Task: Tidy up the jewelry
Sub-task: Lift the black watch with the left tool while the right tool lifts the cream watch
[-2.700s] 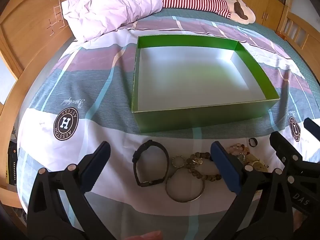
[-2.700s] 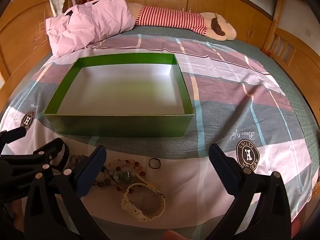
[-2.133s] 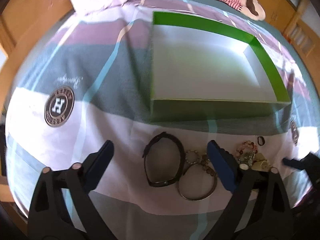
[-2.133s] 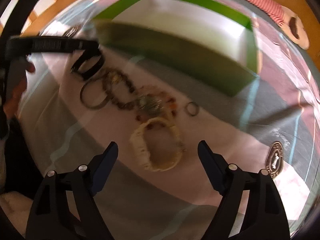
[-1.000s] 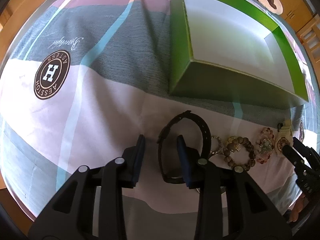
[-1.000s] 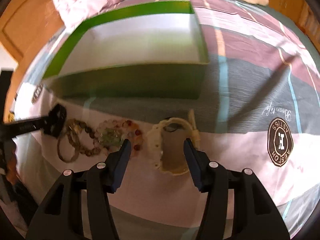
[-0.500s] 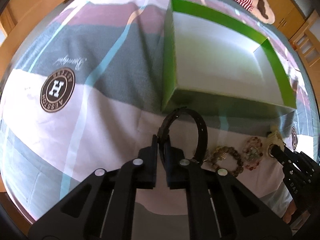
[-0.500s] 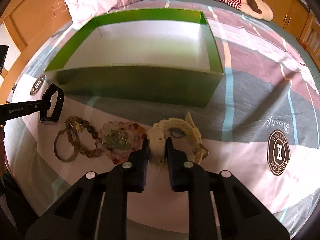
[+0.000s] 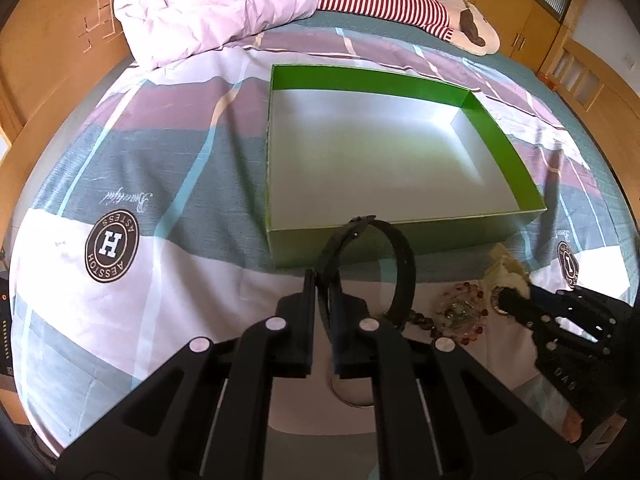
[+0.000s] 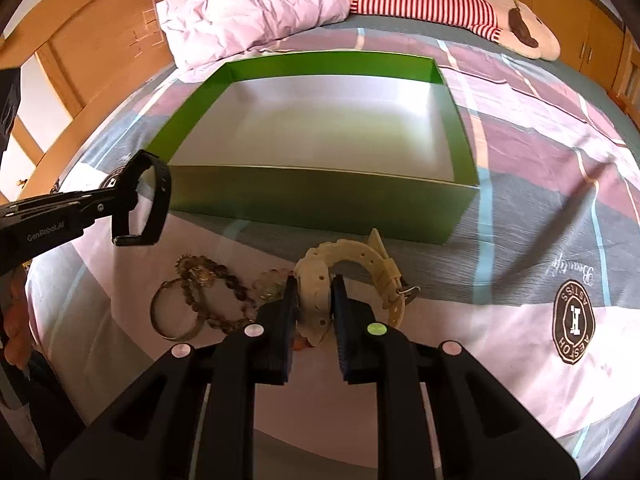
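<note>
Left tool pressed together on the strap of a black watch, loop lifted clear of the bed and hanging just in front of the near wall of the green box; jaws recently closing, strap pinched between them. Same watch seen from the right wrist view at the left, dangling above the bedspread beside the box's near left corner.

Right tool pinching the band of a cream watch, jaws also recently closing, band squeezed between the pads. Cream watch low over the bed's near edge, just in front of the box's near wall; touching the sheet or not, cannot tell.

Left on the bedspread near the near edge: a plain metal bangle, a dark beaded bracelet overlapping it, and a pale beaded bracelet partly hidden behind the right tool.

Green box open, white inside, nothing in it, at the middle of the bed. Pink pillow and a striped plush toy along the far edge.
</note>
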Action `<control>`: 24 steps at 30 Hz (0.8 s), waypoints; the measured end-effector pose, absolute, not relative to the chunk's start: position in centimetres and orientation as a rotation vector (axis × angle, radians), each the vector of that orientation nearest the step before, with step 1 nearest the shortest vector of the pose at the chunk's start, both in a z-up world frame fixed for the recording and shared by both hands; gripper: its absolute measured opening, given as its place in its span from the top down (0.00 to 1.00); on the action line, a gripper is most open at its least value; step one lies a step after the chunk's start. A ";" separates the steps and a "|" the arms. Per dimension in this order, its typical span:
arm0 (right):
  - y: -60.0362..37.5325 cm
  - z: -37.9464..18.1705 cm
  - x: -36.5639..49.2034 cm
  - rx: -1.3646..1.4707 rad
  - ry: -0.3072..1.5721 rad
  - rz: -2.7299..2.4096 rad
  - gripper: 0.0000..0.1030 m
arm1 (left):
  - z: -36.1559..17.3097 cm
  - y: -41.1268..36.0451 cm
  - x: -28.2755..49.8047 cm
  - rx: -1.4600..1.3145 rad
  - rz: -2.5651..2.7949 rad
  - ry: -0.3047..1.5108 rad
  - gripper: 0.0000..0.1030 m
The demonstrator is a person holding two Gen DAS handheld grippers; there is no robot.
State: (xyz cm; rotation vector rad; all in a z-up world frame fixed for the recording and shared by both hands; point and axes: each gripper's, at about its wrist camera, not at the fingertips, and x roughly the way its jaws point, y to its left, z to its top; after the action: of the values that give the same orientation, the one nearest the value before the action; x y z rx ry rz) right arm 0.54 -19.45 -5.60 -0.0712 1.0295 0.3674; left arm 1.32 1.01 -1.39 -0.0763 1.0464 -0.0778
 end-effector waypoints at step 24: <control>-19.1 -6.2 0.8 -0.080 1.054 0.363 0.83 | -6.2 1.8 2.5 -0.051 -0.021 1.210 0.81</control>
State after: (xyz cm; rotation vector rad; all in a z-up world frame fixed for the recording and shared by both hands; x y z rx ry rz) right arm 0.77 -19.07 -6.21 -0.0803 1.0536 0.3629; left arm 2.48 1.77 -6.18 -0.0514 1.2105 -0.0205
